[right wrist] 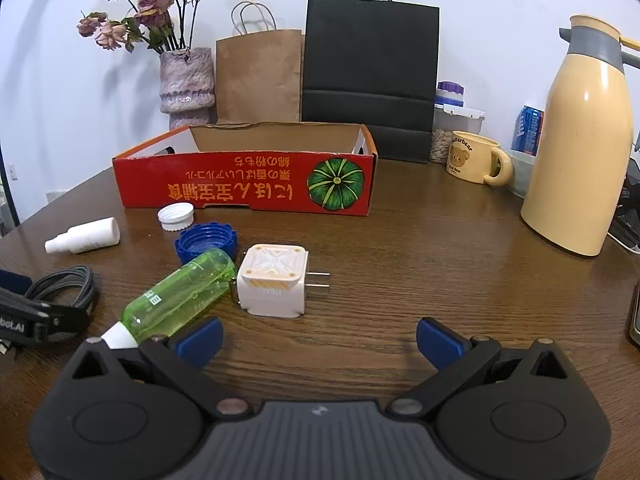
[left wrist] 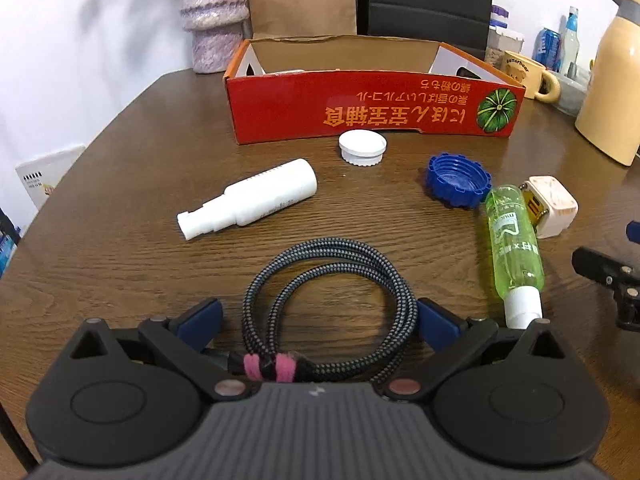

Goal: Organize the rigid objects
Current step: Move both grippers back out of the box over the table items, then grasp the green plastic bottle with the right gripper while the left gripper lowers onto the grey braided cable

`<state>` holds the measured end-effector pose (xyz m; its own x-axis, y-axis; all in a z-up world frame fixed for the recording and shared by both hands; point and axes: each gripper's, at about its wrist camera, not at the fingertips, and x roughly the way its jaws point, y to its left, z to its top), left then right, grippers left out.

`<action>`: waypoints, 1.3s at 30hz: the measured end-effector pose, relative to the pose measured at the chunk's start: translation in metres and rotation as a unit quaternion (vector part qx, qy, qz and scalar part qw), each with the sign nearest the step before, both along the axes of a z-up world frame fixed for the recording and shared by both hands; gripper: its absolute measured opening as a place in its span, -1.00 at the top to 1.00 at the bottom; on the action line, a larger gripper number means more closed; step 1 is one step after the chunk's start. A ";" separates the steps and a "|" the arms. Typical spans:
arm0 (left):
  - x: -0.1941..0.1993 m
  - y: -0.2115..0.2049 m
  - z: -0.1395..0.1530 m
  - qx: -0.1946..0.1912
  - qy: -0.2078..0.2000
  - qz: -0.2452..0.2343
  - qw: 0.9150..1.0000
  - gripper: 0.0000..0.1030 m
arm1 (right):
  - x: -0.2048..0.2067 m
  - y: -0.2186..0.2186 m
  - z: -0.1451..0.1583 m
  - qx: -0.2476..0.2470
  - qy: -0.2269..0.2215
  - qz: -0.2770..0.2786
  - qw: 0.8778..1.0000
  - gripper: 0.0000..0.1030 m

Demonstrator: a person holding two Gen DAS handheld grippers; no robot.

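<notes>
A red cardboard box (left wrist: pixel 360 108) stands open at the back of the wooden table; it also shows in the right wrist view (right wrist: pixel 240 188). In front of it lie a white spray bottle (left wrist: pixel 256 200), a white cap (left wrist: pixel 362 147), a blue cap (left wrist: pixel 458 180), a green bottle (left wrist: pixel 514 240) and a white plug adapter (left wrist: pixel 554 208). A coiled braided cable (left wrist: pixel 332 304) lies between the fingers of my open left gripper (left wrist: pixel 320 320). My right gripper (right wrist: pixel 318 340) is open and empty, just right of the green bottle (right wrist: pixel 180 296) and in front of the adapter (right wrist: pixel 274 280).
A vase (right wrist: pixel 186 84), a brown paper bag (right wrist: pixel 260 76) and a black bag (right wrist: pixel 370 80) stand behind the box. A bear mug (right wrist: pixel 474 158), cans and a cream thermos jug (right wrist: pixel 576 152) stand at the right. The table edge curves at the left.
</notes>
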<state>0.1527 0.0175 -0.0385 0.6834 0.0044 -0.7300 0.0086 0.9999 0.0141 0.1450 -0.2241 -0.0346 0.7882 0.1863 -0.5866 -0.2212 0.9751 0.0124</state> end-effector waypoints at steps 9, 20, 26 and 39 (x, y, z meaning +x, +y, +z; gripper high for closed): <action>-0.001 0.005 -0.005 -0.005 -0.031 0.019 0.999 -1.00 | 0.006 0.001 -0.003 -0.002 0.018 -0.001 1.000 -1.00; -0.008 0.006 -0.003 0.005 -0.058 0.036 0.998 -0.74 | 0.006 0.004 -0.005 0.000 0.025 -0.013 1.000 -1.00; -0.014 0.015 0.002 -0.007 -0.080 0.058 0.995 -0.74 | -0.001 0.005 0.001 0.018 -0.005 -0.015 1.000 -1.00; -0.017 0.022 0.005 -0.018 -0.095 0.073 0.993 -0.74 | -0.002 0.042 0.009 0.060 0.006 0.037 0.997 -0.86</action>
